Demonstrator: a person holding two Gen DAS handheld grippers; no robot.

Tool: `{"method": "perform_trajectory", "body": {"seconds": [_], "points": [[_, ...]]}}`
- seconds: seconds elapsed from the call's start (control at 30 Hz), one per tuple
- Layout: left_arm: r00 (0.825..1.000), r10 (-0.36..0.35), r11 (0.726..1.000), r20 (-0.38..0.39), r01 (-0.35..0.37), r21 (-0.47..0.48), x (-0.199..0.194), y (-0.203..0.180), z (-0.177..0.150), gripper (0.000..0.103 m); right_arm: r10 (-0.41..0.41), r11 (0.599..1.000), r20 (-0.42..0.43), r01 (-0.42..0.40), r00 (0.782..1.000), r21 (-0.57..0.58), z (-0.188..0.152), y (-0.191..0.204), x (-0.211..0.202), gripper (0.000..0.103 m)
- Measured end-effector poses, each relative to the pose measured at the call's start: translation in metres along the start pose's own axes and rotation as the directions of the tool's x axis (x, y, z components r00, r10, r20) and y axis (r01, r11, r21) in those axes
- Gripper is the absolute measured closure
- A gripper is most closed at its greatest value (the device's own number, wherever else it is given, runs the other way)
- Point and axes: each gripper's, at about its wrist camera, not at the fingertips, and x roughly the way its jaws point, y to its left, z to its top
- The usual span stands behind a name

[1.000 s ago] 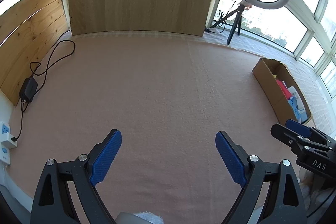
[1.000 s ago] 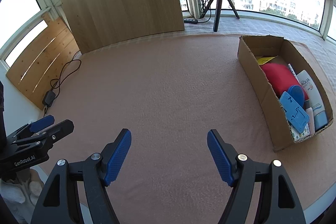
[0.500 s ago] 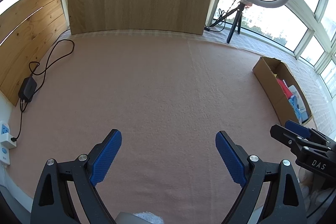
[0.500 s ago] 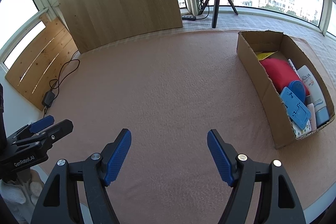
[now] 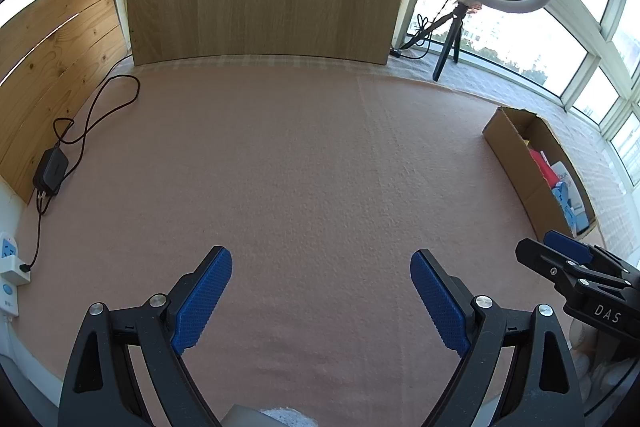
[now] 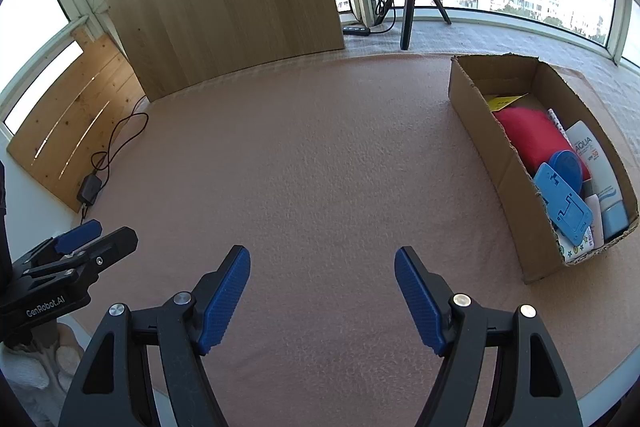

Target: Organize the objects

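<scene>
Left gripper (image 5: 321, 297): your jaws spread, empty | Right gripper (image 6: 322, 297): jaws spread, empty | Cardboard box (image 6: 498, 163): far right on pink mat (image 6: 320, 163), holding red pouch (image 6: 528, 139), blue stand (image 6: 562, 205), tube (image 6: 596, 163) | Change: over the last second your right view has eased back from the box; mat bare, so sorting looks finished.

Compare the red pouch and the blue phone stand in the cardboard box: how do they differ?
The red pouch looks soft and rounded, while the blue phone stand is flat, hard plastic with cut-out slots. The pouch lies mid-box; the stand is tilted at the near end, against the box wall. The pouch looks larger. Both lie inside the cardboard box.
</scene>
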Motion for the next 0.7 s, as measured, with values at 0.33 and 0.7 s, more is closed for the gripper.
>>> {"method": "perform_trajectory", "body": {"seconds": [0.33,0.7], "points": [[1.000,-0.001,1.000,-0.009,0.001,0.006,0.007,0.004,0.003,0.010,0.000,1.000,-0.015,0.000,1.000,0.002,0.001,-0.001,0.004,0.032],[1.000,0.011,1.000,-0.016,-0.011,0.008,0.018,0.009,0.005,0.010,-0.003,1.000,-0.031,0.003,1.000,0.008,0.003,-0.004,0.013,0.032]]}}
